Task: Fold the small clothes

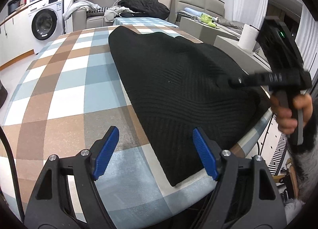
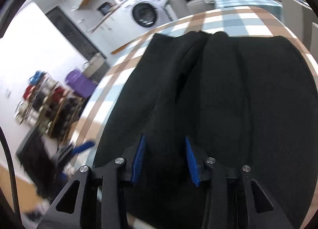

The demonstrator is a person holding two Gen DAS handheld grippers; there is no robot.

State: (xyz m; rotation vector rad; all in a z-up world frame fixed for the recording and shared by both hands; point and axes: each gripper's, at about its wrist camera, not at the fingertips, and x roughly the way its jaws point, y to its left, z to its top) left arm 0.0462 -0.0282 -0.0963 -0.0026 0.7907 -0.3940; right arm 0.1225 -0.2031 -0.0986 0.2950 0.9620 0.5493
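Observation:
A black ribbed knit garment (image 1: pixel 178 82) lies folded lengthwise on the checked tablecloth (image 1: pixel 65 82). My left gripper (image 1: pixel 155 143) is open and empty just above the cloth, straddling the garment's near left edge. My right gripper, seen side-on in the left wrist view (image 1: pixel 234 81), hovers over the garment's right side, held in a hand. In the right wrist view the right gripper (image 2: pixel 165 145) is open above the black garment (image 2: pixel 228 94), with nothing between its blue pads (image 2: pixel 140 157).
A washing machine (image 1: pixel 44 23) stands at the far left. A sofa with a black coat and other clothes (image 1: pixel 145 5) lies behind the table. A paper roll (image 1: pixel 247 36) stands at the right. The table edge (image 1: pixel 198 191) is close in front.

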